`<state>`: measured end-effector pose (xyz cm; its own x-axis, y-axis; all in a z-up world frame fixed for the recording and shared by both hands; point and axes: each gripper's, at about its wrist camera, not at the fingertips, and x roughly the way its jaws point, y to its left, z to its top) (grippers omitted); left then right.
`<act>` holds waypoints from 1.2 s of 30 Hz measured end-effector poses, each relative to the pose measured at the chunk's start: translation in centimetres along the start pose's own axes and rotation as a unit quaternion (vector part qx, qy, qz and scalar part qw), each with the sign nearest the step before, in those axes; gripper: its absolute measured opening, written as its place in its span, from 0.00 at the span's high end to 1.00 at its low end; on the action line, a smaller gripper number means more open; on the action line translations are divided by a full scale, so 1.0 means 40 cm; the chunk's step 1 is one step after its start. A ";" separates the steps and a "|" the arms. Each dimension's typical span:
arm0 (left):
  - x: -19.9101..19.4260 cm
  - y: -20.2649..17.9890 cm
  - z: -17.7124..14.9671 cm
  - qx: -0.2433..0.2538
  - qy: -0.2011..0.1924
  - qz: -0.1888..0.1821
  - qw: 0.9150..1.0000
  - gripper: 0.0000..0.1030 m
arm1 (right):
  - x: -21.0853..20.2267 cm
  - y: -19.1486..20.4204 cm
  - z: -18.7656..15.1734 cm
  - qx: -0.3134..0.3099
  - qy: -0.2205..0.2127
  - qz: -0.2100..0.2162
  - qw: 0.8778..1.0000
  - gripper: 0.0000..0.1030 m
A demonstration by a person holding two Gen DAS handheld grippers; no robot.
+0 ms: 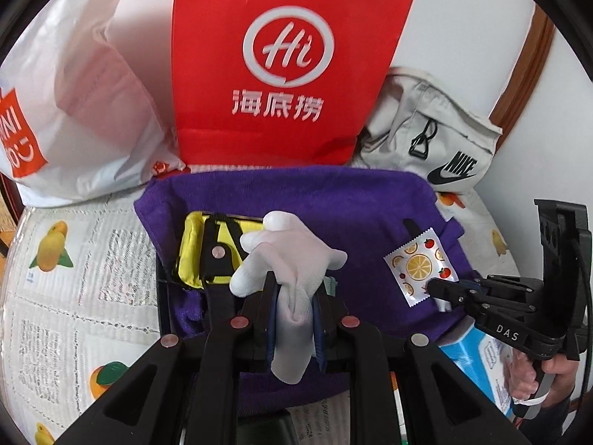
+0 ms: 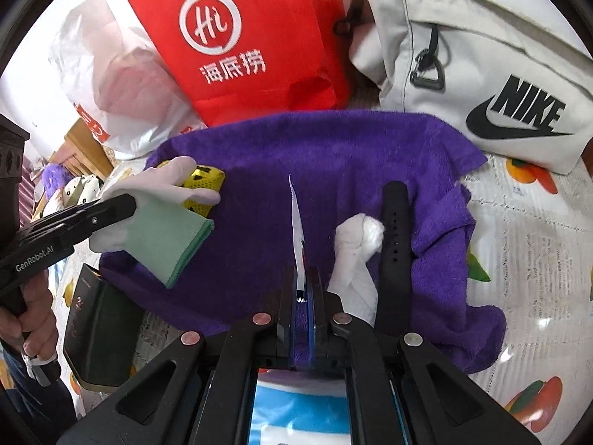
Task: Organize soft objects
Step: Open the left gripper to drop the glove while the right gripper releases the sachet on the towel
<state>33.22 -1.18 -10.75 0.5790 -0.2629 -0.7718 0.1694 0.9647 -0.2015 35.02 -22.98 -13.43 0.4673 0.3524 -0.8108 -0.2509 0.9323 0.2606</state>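
Right wrist: strap [image 2: 394, 244] beside wad [image 2: 355, 244].

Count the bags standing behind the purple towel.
3: white plastic bag at left, red bag in the middle, grey Nike bag at right. Others may be hidden behind them.

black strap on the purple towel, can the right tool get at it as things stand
Probably not yet. The black strap lies uncovered just beside the right tool, but that tool is shut on a fruit-print sachet, so it would need to release first.
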 end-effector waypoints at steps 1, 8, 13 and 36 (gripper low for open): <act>0.006 0.003 -0.002 -0.002 0.002 0.000 1.000 0.84 | 0.009 -0.004 0.003 0.005 0.004 0.001 1.000 0.95; 0.019 0.010 -0.007 0.002 0.010 0.004 1.000 0.80 | 0.022 -0.014 0.004 0.009 0.009 -0.004 1.000 0.94; 0.006 0.018 -0.006 -0.004 0.013 0.019 1.000 0.58 | -0.004 -0.007 0.007 -0.001 -0.009 -0.008 1.000 0.79; -0.272 0.004 -0.138 -0.015 -0.042 0.034 0.998 0.46 | -0.250 0.064 -0.174 0.003 -0.099 -0.028 0.995 0.55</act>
<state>22.56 1.89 -5.72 0.6538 -0.1959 -0.7308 0.1039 0.9800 -0.1698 23.82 -24.67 -8.30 0.6385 0.3090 -0.7048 -0.2156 0.9510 0.2216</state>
